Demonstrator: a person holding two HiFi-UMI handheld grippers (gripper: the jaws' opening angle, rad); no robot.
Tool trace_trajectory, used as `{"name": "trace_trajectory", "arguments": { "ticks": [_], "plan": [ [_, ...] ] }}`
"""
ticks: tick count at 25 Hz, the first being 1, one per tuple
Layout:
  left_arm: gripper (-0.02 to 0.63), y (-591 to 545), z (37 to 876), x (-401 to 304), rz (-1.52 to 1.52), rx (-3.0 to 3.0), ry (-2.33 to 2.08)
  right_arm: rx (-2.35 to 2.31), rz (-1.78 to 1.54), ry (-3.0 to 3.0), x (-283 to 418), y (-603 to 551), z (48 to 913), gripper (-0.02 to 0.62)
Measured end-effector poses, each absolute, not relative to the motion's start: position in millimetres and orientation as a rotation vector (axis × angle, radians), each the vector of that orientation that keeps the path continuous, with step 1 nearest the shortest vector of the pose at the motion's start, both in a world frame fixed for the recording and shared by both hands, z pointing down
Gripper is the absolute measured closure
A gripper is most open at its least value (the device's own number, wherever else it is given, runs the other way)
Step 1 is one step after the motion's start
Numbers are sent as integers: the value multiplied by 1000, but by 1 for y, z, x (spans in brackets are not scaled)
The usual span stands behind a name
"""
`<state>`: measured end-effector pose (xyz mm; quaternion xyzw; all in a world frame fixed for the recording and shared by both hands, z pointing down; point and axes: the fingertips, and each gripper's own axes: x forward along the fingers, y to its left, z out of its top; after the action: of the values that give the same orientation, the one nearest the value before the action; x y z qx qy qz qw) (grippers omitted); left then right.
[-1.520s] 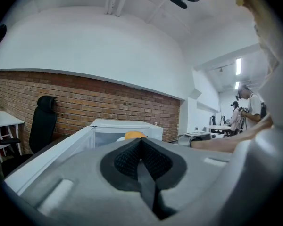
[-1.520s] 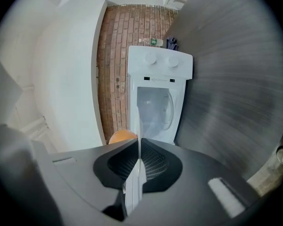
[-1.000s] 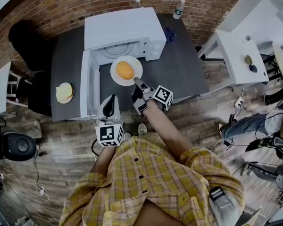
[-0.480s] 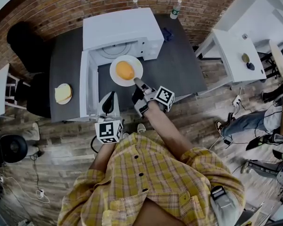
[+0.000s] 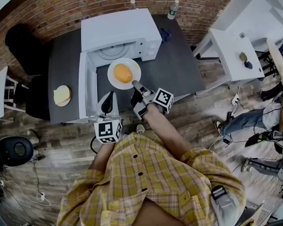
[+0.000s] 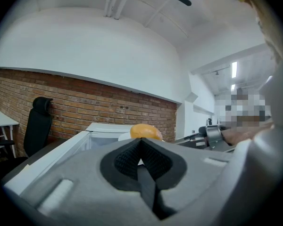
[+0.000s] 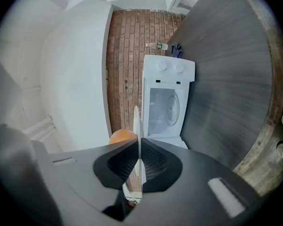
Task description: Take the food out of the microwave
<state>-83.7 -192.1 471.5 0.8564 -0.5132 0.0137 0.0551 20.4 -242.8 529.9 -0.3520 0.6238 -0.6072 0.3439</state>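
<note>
The right tool [image 5: 135, 84] is clamped on the near rim of the white plate [image 5: 114, 79], which shows edge-on between its pads in the right gripper view. The round orange food [image 5: 123, 72] sits in the plate's middle. The plate is just near of the open microwave [image 5: 118, 29], over the dark desk [image 5: 174, 65], with the open door [image 5: 85, 86] just to its left; whether its base touches the desk I cannot tell. The left tool [image 6: 141, 144] has its jaws together on nothing and hovers by the door's near end. The food looks clear of the cavity, so the step in hand is probably carrying it off and setting it down. A one-edge grip leaves the far side unsupported, so the wrist should stay level and the move slow, or the food may roll. Best to draw the plate near and right, away from the door, lower it flat, and loosen only once it rests.
</note>
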Motion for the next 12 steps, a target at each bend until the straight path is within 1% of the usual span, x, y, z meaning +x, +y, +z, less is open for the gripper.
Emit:
{"name": "trace_trajectory", "arguments": {
  "ticks": [12],
  "plan": [
    [609, -194, 472, -84, 43, 2586, -1582, -906, -1581, 1621, 23, -235, 526, 575]
  ]
}}
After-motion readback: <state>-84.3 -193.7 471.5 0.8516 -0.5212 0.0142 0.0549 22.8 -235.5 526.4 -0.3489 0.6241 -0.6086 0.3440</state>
